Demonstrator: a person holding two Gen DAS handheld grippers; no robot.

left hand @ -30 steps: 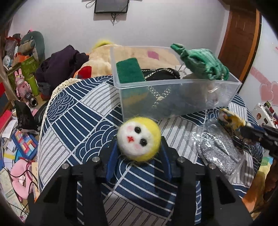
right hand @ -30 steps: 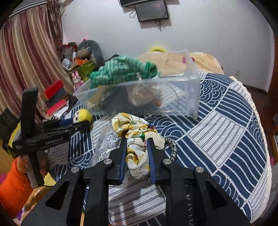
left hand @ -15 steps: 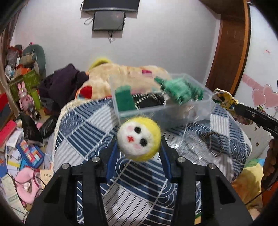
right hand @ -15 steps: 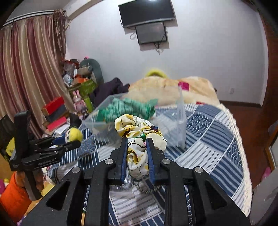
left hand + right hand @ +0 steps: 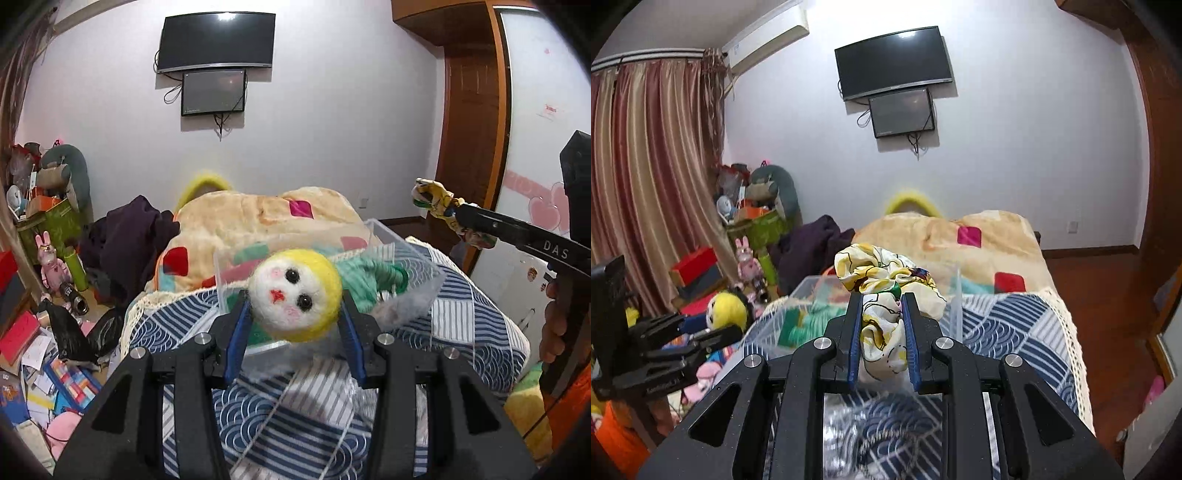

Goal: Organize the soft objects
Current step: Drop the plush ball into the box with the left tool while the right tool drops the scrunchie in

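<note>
- Both grippers have risen off the patterned bedspread [image 5: 476,317] in the last second — a second ago each was low over the cover, and now both hang in the air with the far wall and its screens filling the views.
- The left gripper [image 5: 293,317] is pinching the felt doll head [image 5: 294,293], yellow hood and white face, squarely between its blue pads [image 5: 236,338]; the grip looks the same as before the lift.
- The right gripper [image 5: 880,332] is pressed onto the yellow floral scrunchie [image 5: 884,286], most of the fabric bulging out above and beyond the fingertips.
- The clear plastic bin [image 5: 413,266] sits on the far part of the bed, just beyond both held items, with a green knitted piece [image 5: 369,278] draped in it.
- The silvery bag [image 5: 846,424] lies on the cover below the right gripper — not picked up.
- My reading: both pick-ups have succeeded and the carry toward the bin is under way; what remains is getting each item over the rim and letting go.
- The scrunchie is floppy, so it could snag on the near wall if brought in too low.
</note>
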